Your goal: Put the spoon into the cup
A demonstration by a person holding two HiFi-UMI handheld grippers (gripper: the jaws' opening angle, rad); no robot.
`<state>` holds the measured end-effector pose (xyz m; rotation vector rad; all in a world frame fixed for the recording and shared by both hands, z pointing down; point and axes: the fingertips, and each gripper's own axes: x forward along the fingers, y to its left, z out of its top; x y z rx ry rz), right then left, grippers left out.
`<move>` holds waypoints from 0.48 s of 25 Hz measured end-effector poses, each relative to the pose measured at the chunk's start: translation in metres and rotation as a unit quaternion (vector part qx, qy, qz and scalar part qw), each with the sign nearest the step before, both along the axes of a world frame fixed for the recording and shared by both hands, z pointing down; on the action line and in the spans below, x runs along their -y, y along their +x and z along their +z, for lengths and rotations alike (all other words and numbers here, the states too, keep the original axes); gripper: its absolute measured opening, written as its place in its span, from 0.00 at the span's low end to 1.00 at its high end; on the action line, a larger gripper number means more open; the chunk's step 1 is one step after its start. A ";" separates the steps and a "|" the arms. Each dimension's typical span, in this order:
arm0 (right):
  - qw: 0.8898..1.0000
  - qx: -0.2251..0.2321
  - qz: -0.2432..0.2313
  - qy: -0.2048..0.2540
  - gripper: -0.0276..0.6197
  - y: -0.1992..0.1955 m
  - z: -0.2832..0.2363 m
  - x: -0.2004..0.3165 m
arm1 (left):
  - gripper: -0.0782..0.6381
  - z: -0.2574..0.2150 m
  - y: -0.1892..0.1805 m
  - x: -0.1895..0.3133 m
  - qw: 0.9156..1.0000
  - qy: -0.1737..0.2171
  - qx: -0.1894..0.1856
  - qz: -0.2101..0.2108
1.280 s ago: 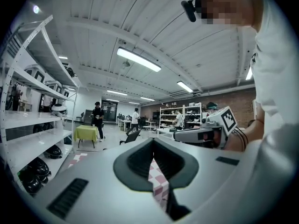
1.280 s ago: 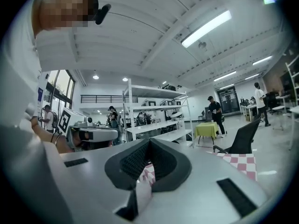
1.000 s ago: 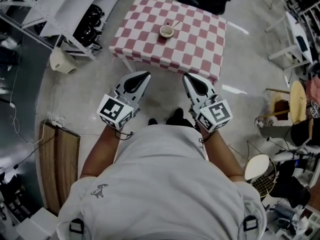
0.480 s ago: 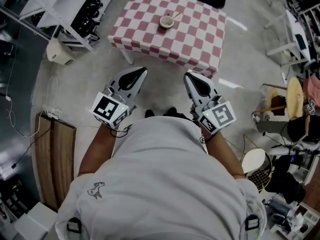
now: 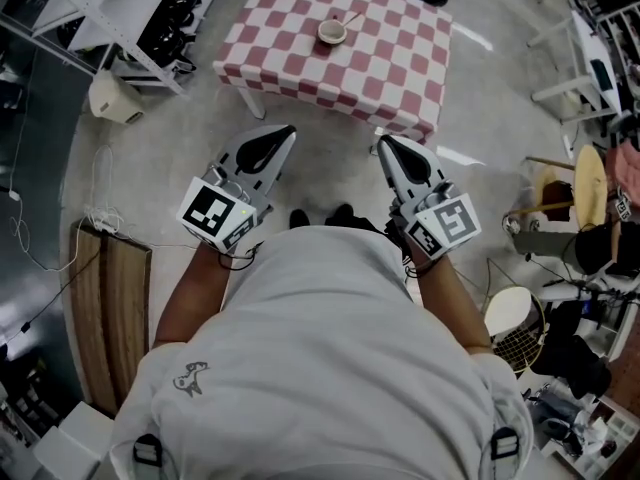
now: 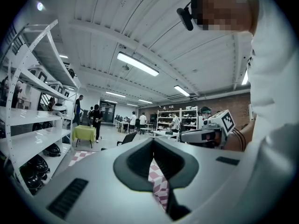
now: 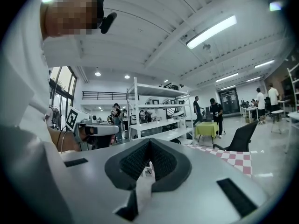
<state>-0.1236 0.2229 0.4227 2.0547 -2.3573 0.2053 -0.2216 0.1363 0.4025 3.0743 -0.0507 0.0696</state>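
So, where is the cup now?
In the head view the cup stands on the checkered table, top centre, beyond the left gripper and right gripper.

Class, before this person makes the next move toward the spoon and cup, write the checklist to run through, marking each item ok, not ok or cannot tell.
1. Cup stands upright on the checkered table: ok.
2. Spoon is outside the cup and free to grasp: cannot tell, too small.
3. Left claw is empty: ok.
4. Right claw is empty: ok.
5. A claw is open for a grasp: not ok, both are shut.
6. Claws are near the cup: not ok, both are over the floor, short of the table.
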 end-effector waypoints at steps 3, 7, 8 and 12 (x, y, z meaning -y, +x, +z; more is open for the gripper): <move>1.000 -0.004 0.003 -0.001 0.09 0.001 -0.002 -0.001 | 0.13 -0.001 -0.001 0.000 1.000 -0.003 0.000 0.002; 1.000 -0.007 0.003 0.001 0.09 0.003 -0.004 -0.002 | 0.13 0.001 0.002 -0.002 1.000 -0.005 -0.003 0.005; 1.000 -0.006 0.003 0.001 0.09 0.004 -0.003 -0.002 | 0.13 0.002 0.002 -0.003 1.000 -0.004 -0.003 0.006; 1.000 -0.001 0.003 0.001 0.09 0.004 -0.001 -0.001 | 0.13 0.004 0.002 -0.007 1.000 -0.003 -0.001 0.011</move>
